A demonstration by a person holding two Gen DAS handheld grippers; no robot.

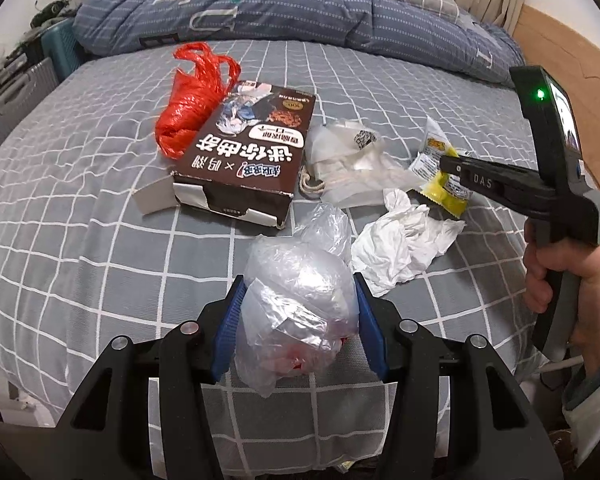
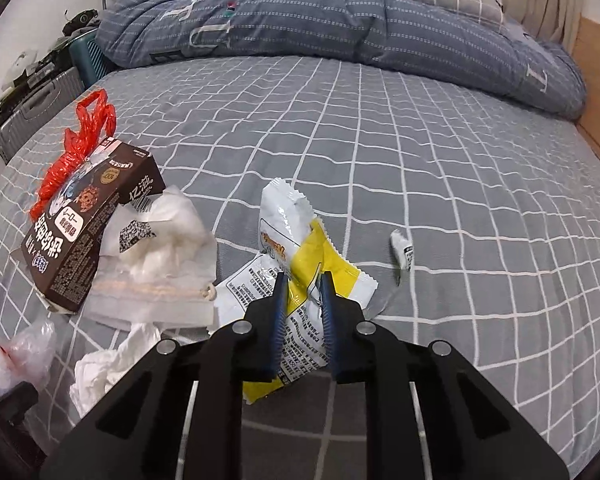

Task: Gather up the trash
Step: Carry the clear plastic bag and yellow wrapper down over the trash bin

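Inside the clear plastic bag (image 1: 296, 304), red scraps (image 1: 296, 360).

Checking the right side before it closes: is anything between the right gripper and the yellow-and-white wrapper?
Nothing visible is in the way. The right gripper already straddles a raised fold of the yellow-and-white wrapper, its jaws close on either side. The crumpled tissue lies off to the left, clear of the jaws.

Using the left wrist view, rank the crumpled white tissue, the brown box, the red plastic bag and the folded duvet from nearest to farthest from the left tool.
From the left tool:
1. Crumpled white tissue, just ahead to the right.
2. Brown box, ahead, slightly left.
3. Red plastic bag, behind the box's left side.
4. Folded duvet, along the bed's far edge.
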